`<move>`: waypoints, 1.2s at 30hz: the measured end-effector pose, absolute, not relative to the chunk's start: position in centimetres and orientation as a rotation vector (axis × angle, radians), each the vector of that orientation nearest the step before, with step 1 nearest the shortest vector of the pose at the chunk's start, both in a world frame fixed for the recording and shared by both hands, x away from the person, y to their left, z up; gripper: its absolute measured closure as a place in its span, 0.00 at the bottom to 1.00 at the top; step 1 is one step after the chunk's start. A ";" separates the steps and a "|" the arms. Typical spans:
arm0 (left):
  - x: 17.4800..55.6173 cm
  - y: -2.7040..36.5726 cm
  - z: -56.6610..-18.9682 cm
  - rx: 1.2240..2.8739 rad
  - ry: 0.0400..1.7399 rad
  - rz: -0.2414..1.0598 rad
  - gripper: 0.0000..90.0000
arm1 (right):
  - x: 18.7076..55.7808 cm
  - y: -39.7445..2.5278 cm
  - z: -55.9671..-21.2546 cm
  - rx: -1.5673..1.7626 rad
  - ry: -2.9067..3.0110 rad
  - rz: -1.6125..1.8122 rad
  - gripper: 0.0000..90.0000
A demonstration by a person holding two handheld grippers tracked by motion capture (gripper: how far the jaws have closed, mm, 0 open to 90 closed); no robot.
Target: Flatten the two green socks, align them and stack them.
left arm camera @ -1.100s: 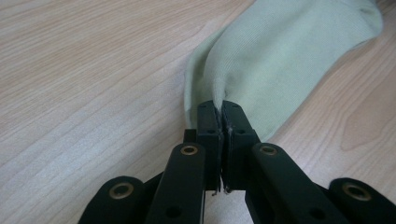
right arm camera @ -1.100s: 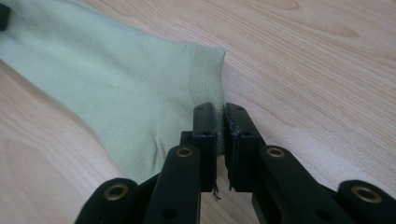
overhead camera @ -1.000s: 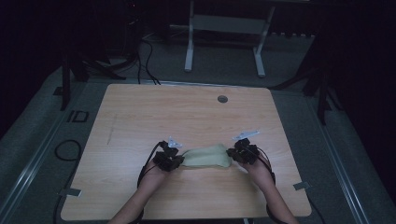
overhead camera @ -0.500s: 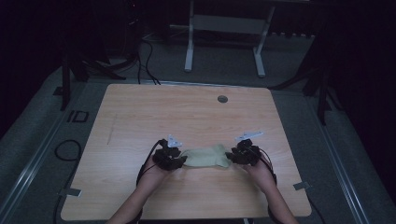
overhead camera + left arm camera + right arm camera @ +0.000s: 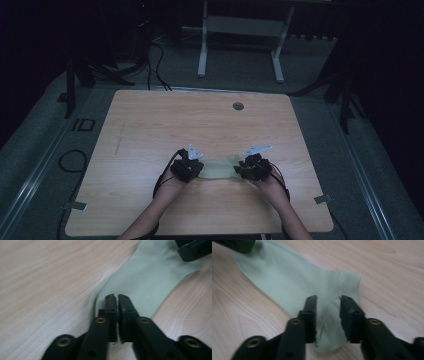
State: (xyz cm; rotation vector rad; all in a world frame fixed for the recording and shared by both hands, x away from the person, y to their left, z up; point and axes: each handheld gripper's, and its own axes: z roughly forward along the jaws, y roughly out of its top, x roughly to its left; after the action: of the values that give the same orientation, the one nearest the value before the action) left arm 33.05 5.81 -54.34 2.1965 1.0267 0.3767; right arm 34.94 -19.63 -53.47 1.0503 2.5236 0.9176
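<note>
A pale green sock lies flat on the wooden table near its front edge, stretched between my two grippers. My left gripper is shut on one end of the sock, and a fold of fabric is pinched between its jaws. My right gripper stands open over the ribbed cuff end of the sock, with one jaw on each side of a small crease. The right gripper's tip appears at the far end of the sock in the left gripper view.
A round grommet hole sits near the table's far edge. Beyond the table, a white metal frame stands on grey floor with dark cables. The person's forearms come in from the bottom edge.
The two grippers have drawn a little closer together, and the sock between them looks shorter and slacker. The right gripper's jaws now stand apart.
</note>
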 end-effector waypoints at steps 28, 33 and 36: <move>31.9 5.8 -55.2 2.201 1.029 0.346 0.63 | 35.3 -20.8 -54.5 0.907 2.630 0.902 0.56; 31.3 6.1 -53.7 2.136 1.021 0.308 0.45 | 34.9 -20.9 -52.3 0.895 2.597 1.000 0.43; 30.9 6.1 -53.2 2.136 1.029 0.320 0.30 | 34.7 -21.0 -51.7 0.919 2.584 1.048 0.34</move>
State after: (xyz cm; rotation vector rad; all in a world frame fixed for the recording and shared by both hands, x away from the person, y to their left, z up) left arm 30.93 6.10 -53.17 2.1361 1.0293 0.3198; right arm 34.66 -20.97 -51.75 0.9186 2.5837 1.0478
